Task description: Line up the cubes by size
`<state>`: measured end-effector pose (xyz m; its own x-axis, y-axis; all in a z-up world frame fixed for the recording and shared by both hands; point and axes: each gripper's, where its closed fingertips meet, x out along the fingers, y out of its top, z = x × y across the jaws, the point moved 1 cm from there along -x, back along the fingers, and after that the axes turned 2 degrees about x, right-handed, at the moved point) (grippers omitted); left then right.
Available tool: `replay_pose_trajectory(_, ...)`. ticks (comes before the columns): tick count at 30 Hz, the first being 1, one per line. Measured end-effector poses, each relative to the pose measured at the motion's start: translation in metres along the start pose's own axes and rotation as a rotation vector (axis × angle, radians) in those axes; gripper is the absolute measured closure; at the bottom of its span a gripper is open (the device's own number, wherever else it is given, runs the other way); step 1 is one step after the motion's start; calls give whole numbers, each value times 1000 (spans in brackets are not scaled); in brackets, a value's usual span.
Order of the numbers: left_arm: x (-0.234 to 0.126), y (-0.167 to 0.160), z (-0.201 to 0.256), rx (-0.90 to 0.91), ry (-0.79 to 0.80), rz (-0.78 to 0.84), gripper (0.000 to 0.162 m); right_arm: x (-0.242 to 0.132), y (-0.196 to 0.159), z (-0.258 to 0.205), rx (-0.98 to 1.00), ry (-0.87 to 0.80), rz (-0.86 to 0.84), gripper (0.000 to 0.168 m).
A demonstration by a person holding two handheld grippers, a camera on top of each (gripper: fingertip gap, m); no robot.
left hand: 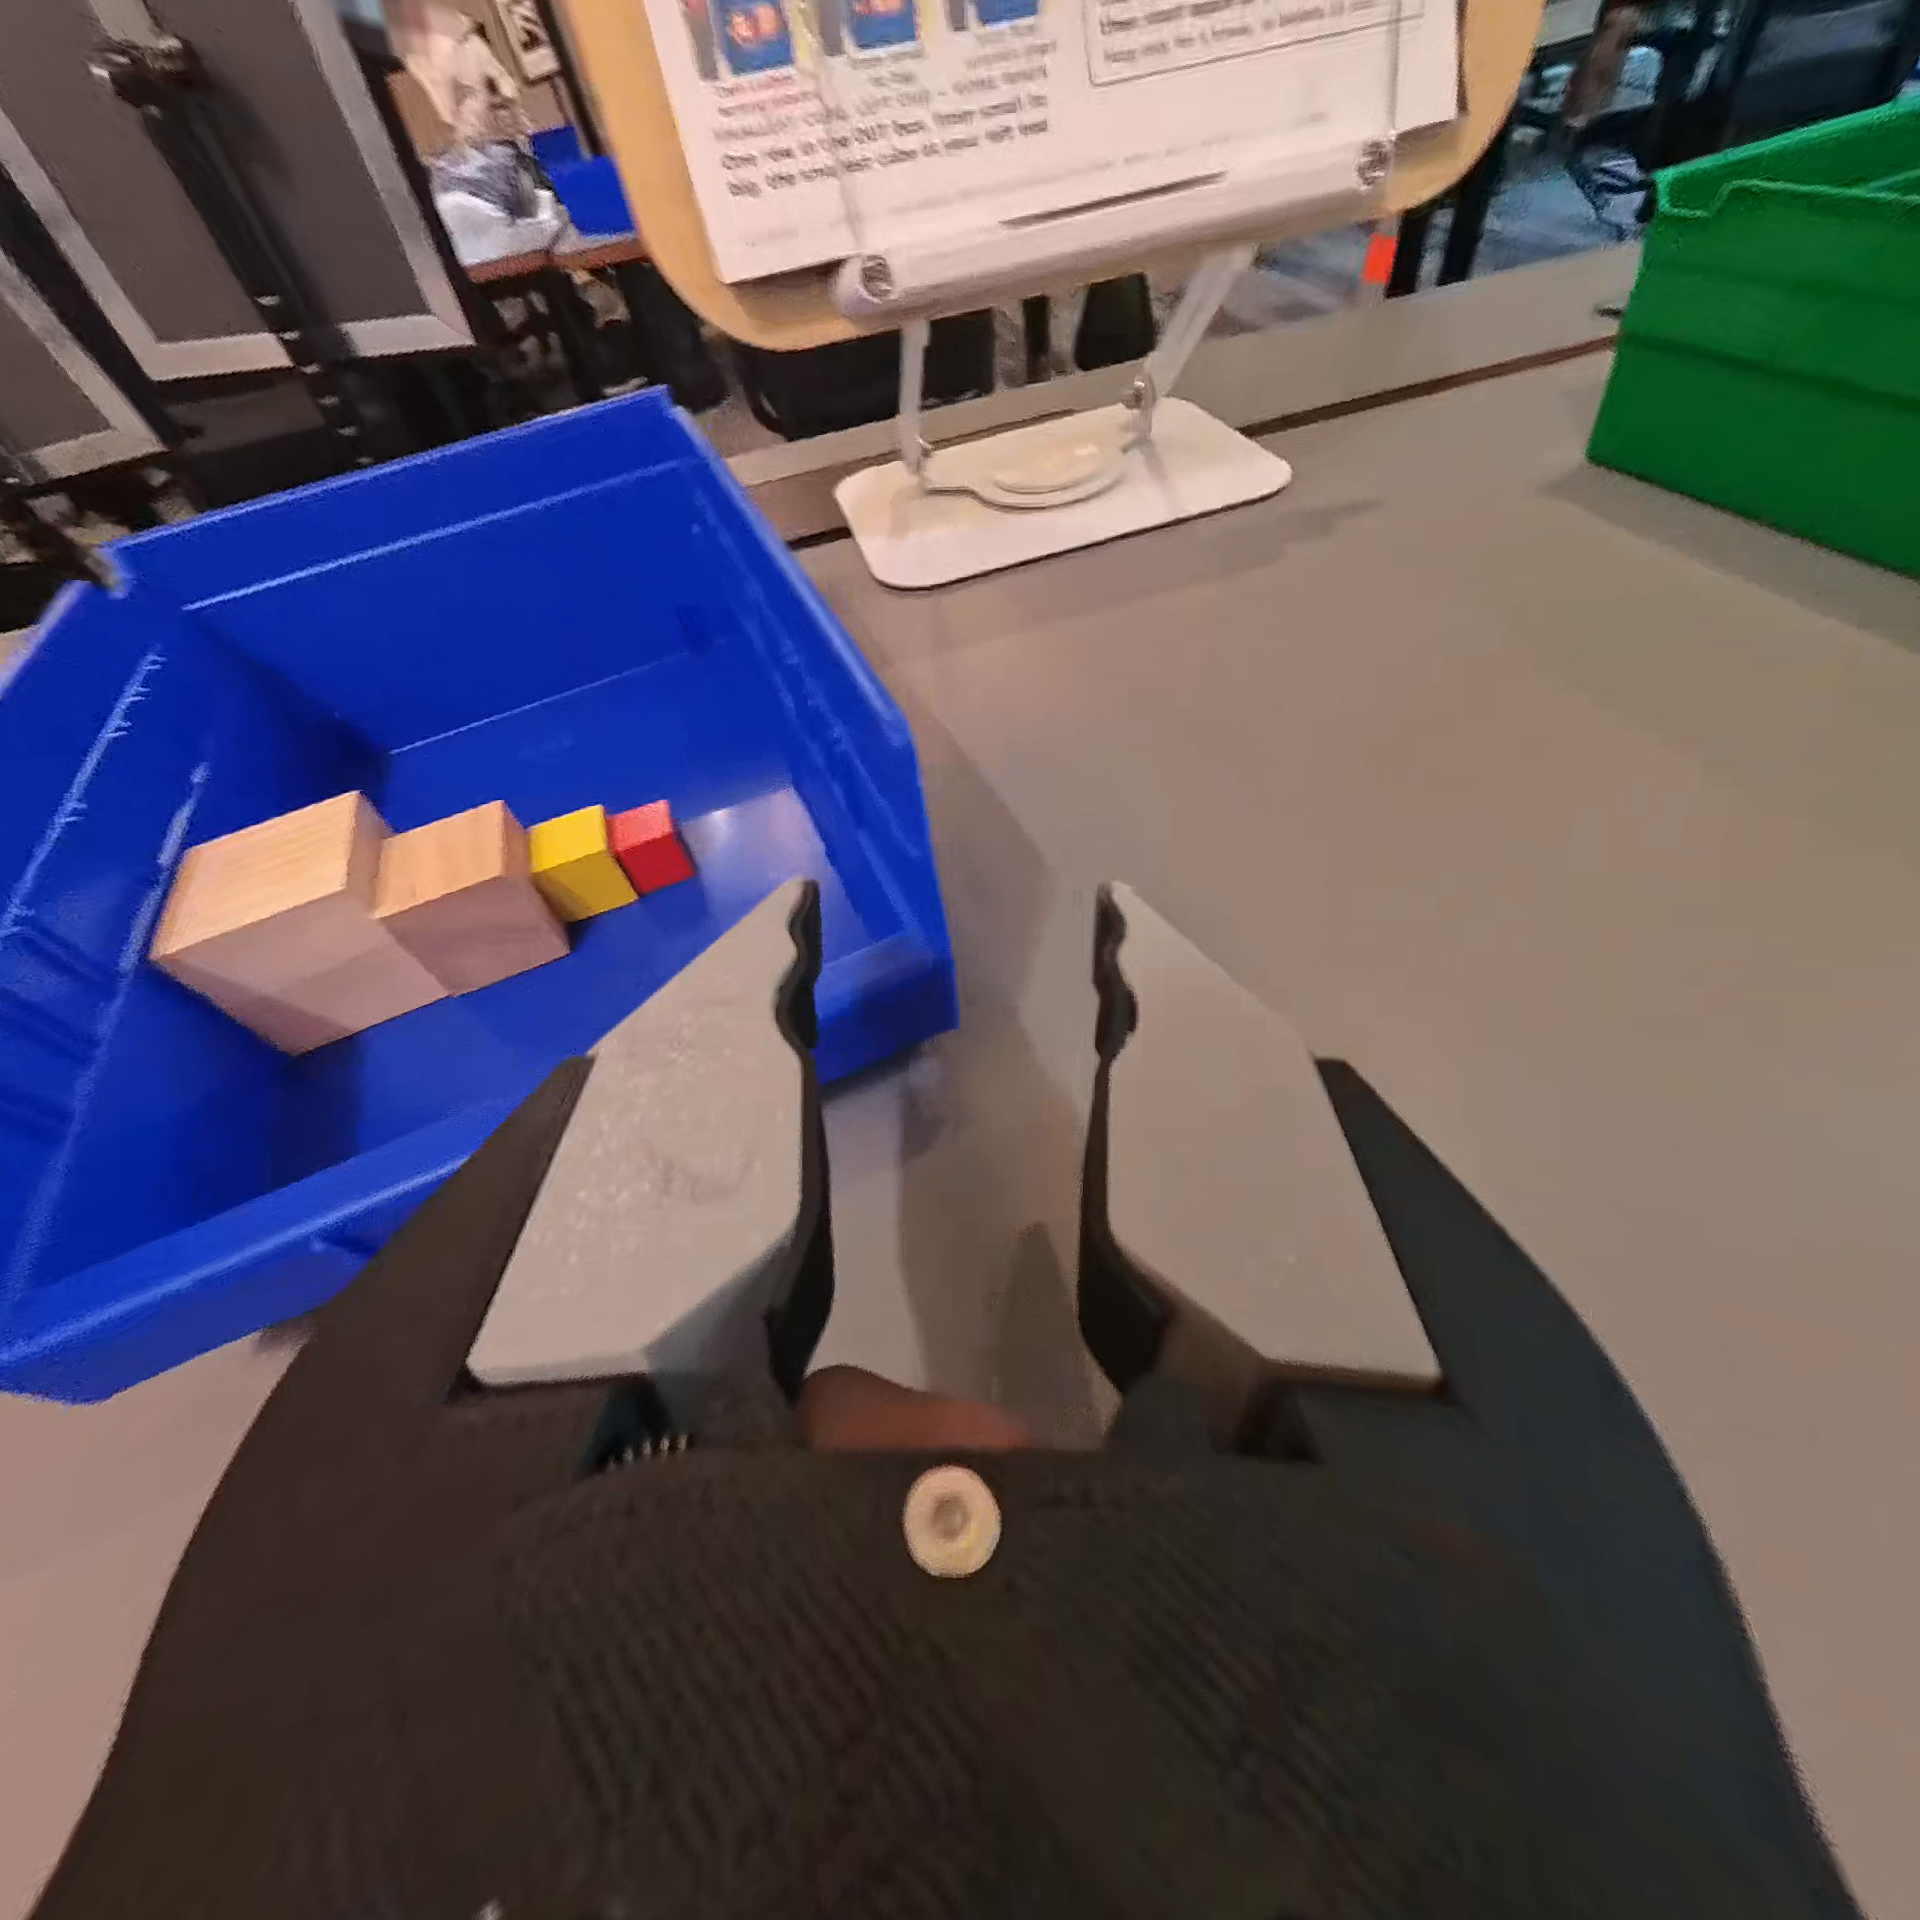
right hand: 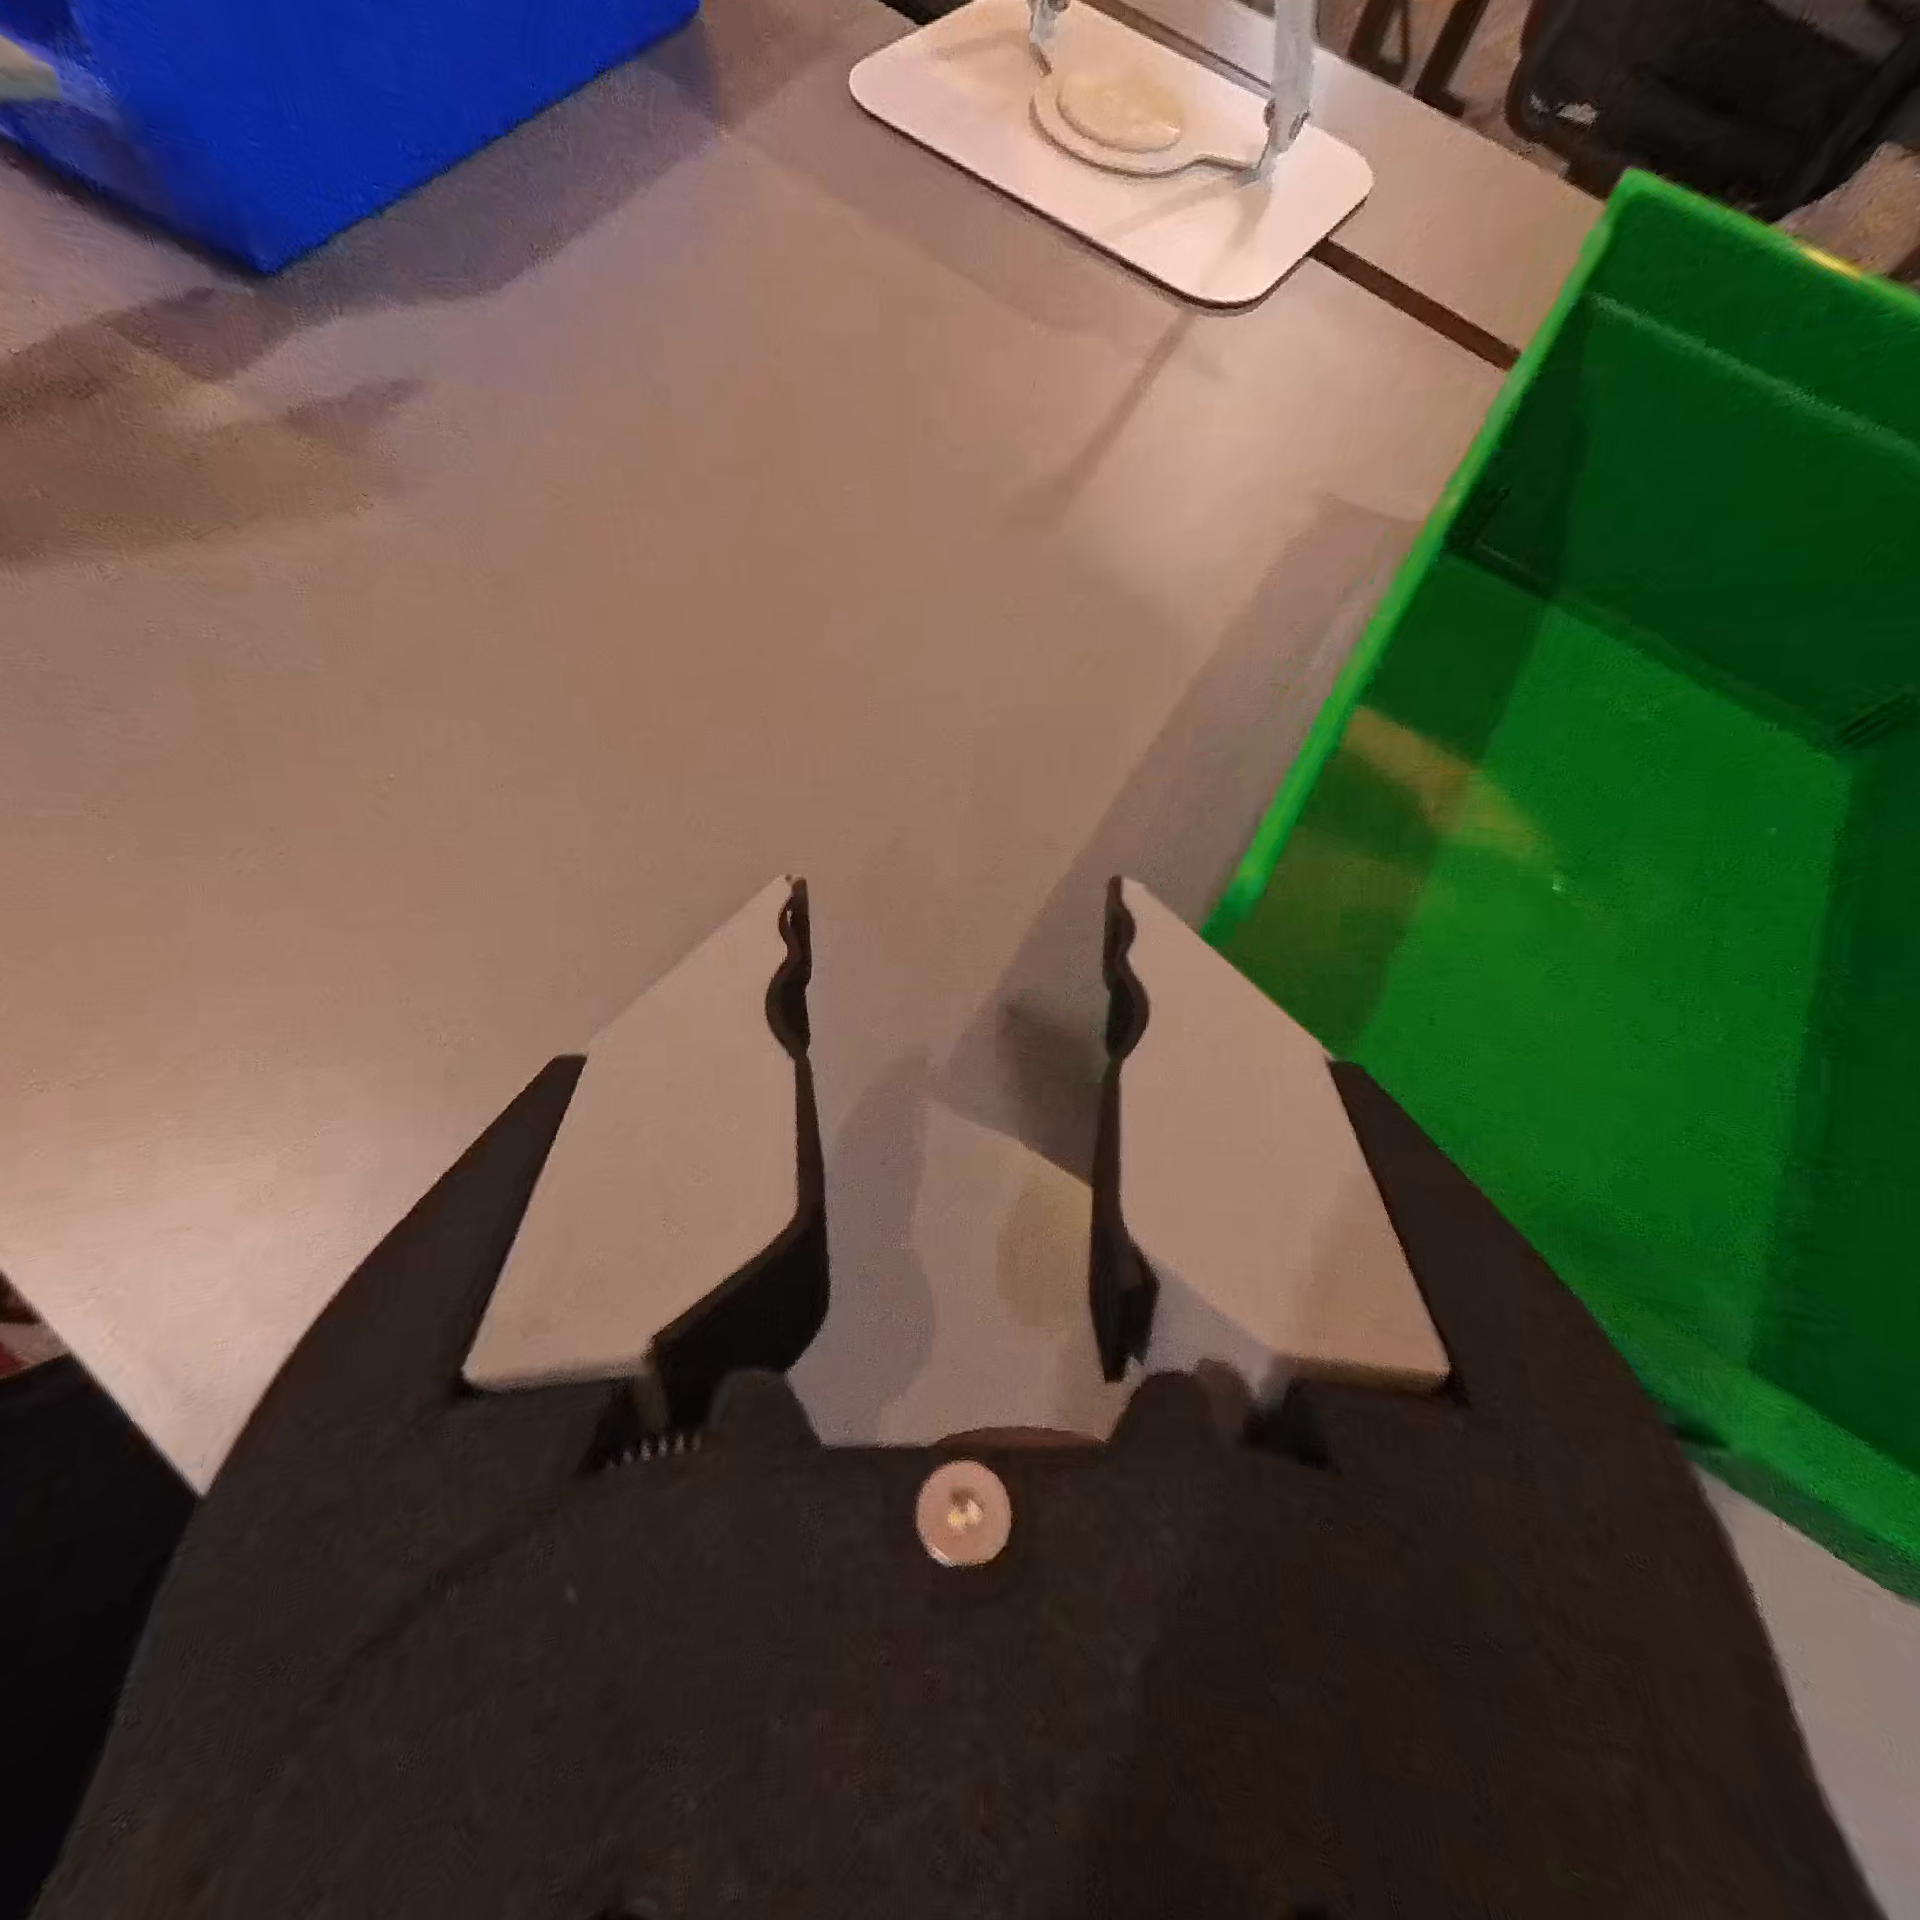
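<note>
Workshop or lab data-collection station: grey worktable (left hand: pixel 1455 831), blue bin (left hand: pixel 520 582) and green bin (right hand: pixel 1662 727) on it, instruction sheet on stand (left hand: pixel 1060 488), more tables with bins behind, dark racks in background.

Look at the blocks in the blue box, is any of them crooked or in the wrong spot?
Nothing stands out. In the blue bin the large wooden cube, smaller wooden cube, yellow cube and red cube sit in one tidy row, biggest to smallest. Both grippers are open and empty.
</note>
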<state>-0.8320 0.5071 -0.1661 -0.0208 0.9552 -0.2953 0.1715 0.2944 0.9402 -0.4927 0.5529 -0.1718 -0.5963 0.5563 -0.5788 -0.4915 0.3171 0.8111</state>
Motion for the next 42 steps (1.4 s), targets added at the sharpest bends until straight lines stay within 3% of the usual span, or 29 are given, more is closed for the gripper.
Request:
replay_pose_trajectory(3,-2,-2,7,14,-41,-9,112,22,7,-14,-30,45,8,117)
replay_pose_trajectory(7,-9,-5,4,7,-62,-25,112,35,11,-2,-59,-86,-25,116)
replay_pose_trajectory(12,-20,0,-9,52,-18,-14,111,-2,28,-5,-89,-144,104,113)
replay_pose_trajectory(17,-23,3,-4,51,-35,-3,111,-41,33,28,15,-256,180,100)
replay_pose_trajectory(21,-25,6,4,73,-46,1,110,-46,20,58,83,-319,156,92)
replay_pose_trajectory(24,-26,8,7,98,-39,2,110,-39,9,64,125,-277,125,92)
replay_pose_trajectory(32,-21,2,9,110,-42,-20,110,9,4,21,141,-35,86,99)
replay_pose_trajectory(33,-20,1,7,121,-28,-23,110,14,7,18,127,-33,99,89)
replay_pose_trajectory(36,-20,-1,-2,222,68,-40,110,25,9,22,83,-106,130,93)
replay_pose_trajectory(39,-23,2,-7,318,151,-43,110,30,14,10,96,-68,145,76)
replay_pose_trajectory(42,-27,6,-12,403,217,-42,110,17,26,8,47,-113,198,87)
